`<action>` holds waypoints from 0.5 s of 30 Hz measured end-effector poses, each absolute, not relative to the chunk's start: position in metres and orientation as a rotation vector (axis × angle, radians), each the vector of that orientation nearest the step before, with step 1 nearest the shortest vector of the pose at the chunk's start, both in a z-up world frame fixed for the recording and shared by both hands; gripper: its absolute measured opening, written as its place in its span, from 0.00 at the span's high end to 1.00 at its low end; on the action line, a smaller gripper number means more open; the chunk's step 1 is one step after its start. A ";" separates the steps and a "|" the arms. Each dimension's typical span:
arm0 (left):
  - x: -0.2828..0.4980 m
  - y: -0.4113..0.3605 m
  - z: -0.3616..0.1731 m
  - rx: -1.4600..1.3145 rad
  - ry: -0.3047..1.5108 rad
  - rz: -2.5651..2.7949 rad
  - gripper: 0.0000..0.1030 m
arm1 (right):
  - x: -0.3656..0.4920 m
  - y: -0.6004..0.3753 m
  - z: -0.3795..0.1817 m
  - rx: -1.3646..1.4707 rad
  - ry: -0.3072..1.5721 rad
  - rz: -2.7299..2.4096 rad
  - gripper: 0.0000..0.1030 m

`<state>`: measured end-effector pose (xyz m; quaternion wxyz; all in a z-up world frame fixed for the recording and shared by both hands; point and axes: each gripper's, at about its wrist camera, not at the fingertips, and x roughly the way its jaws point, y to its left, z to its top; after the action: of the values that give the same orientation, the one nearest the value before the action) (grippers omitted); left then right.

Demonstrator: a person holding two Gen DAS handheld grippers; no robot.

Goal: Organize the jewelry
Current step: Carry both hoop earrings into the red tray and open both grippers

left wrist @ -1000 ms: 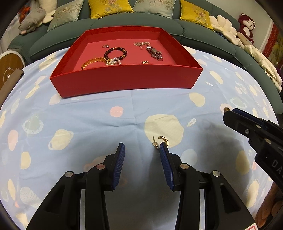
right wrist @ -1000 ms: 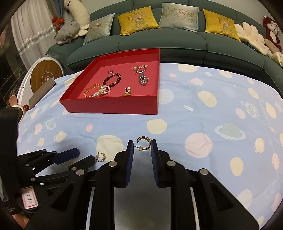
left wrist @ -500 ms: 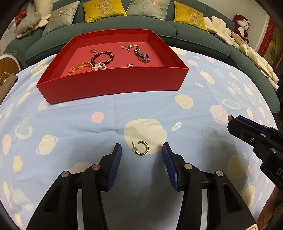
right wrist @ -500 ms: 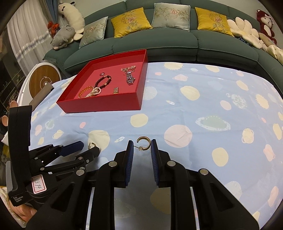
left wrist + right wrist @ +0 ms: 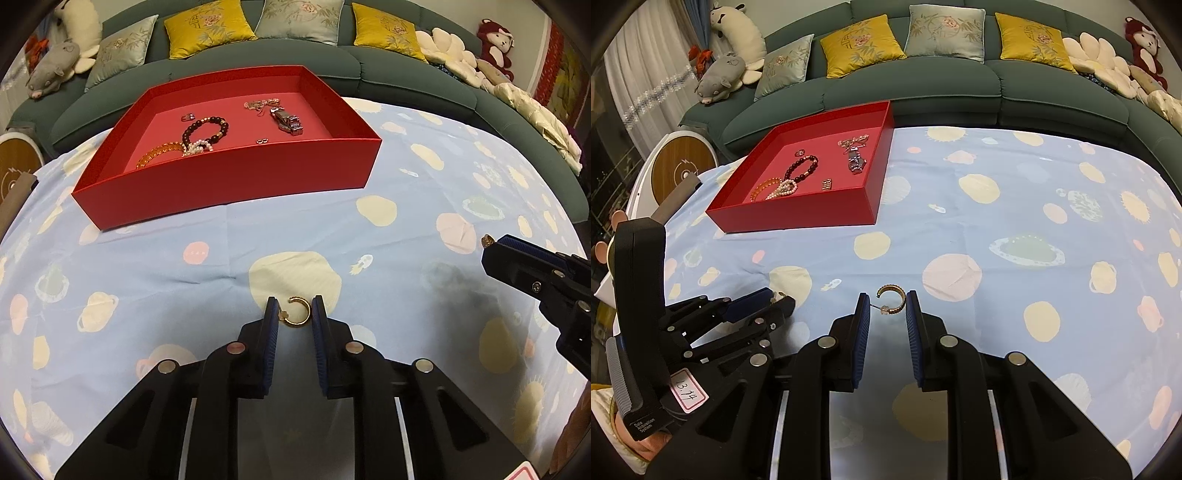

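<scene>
Each pair of tongs pinches its own hoop earring: left gripper (image 5: 293, 314) on one gold hoop (image 5: 295, 312), right gripper (image 5: 886, 304) on the other hoop (image 5: 892, 303). The red tray (image 5: 229, 188) lies ahead, straight before the left, ahead-left of the right.

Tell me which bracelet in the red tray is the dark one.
The dark bead bracelet, farthest back in the red tray. The orange bracelet and pearl bracelet lie nearer the front wall.
</scene>
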<state>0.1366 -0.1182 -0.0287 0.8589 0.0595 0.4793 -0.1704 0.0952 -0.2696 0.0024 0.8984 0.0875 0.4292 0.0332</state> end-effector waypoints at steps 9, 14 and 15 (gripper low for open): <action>0.136 -0.090 0.002 0.057 0.967 -0.375 0.85 | 0.090 -0.269 0.012 0.187 0.864 0.078 0.81; 0.146 -0.062 0.030 -0.011 0.942 -0.354 0.85 | 0.091 -0.266 0.021 0.188 0.846 0.092 0.81; 0.148 -0.057 0.036 -0.022 0.933 -0.346 0.85 | 0.092 -0.264 0.023 0.189 0.841 0.095 0.81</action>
<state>0.1479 -0.0573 0.0356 0.8787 -0.0105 0.4475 -0.1660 0.0915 -0.2645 0.0232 0.9074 0.0916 0.4075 0.0460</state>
